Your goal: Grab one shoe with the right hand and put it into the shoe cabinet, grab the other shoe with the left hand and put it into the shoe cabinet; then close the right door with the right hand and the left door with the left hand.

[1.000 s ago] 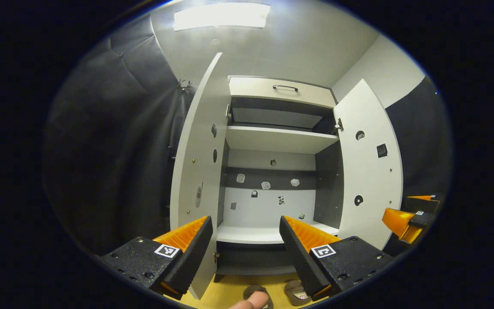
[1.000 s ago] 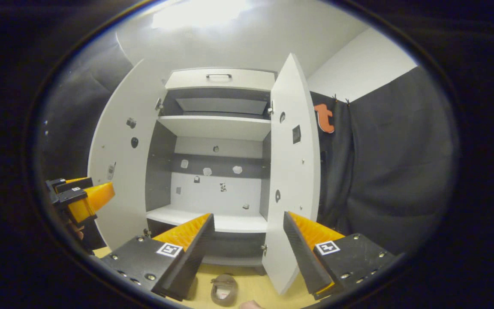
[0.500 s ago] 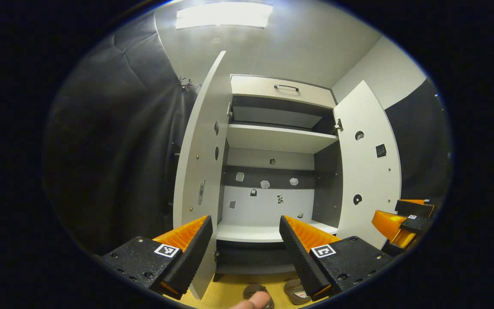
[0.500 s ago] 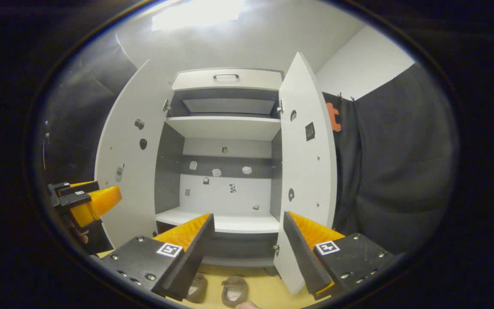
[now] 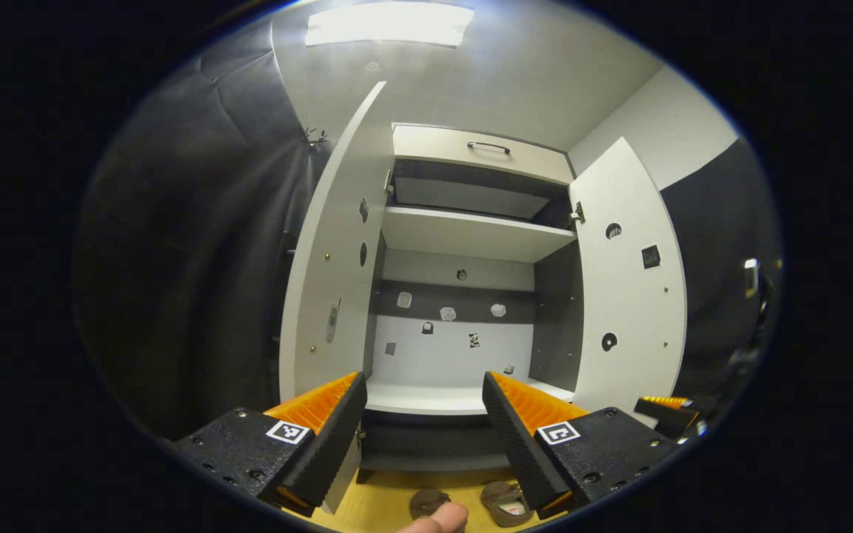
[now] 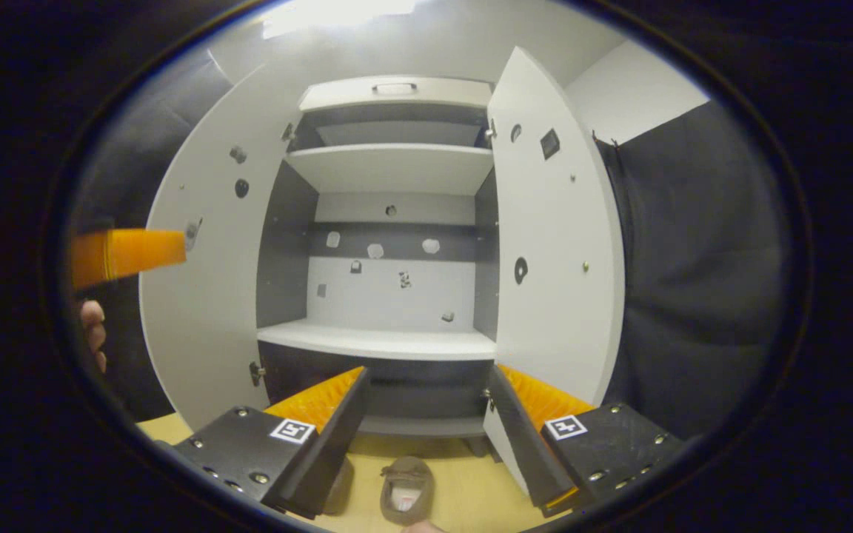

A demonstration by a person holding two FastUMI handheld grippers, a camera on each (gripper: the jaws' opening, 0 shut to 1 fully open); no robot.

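Note:
A white shoe cabinet (image 5: 463, 233) (image 6: 389, 166) stands ahead with both doors swung wide. Its left door (image 5: 330, 259) (image 6: 204, 296) and right door (image 5: 630, 296) (image 6: 552, 244) flank two bare shelves (image 5: 434, 400) (image 6: 382, 343). Two brown shoes lie on the wooden floor (image 6: 463, 496) before it: one shoe (image 5: 426, 503) and the other (image 5: 504, 502) in the left gripper view, one shoe (image 6: 406, 490) in the right gripper view. My left gripper (image 5: 423, 422) is open above them. My right gripper (image 6: 426, 418) is open, tilted down over the shoe. The other gripper (image 6: 126, 253) shows at the left.
Black cloth hangs on both sides of the cabinet. A drawer with a handle (image 5: 487, 146) tops the cabinet. A fingertip (image 5: 437, 520) shows at the bottom of the left gripper view, and a hand (image 6: 93, 329) at the left edge of the right gripper view.
My right gripper has dropped and tilted down toward the floor, bringing the shoe more into view. The left gripper has shifted only slightly. Both stay open.

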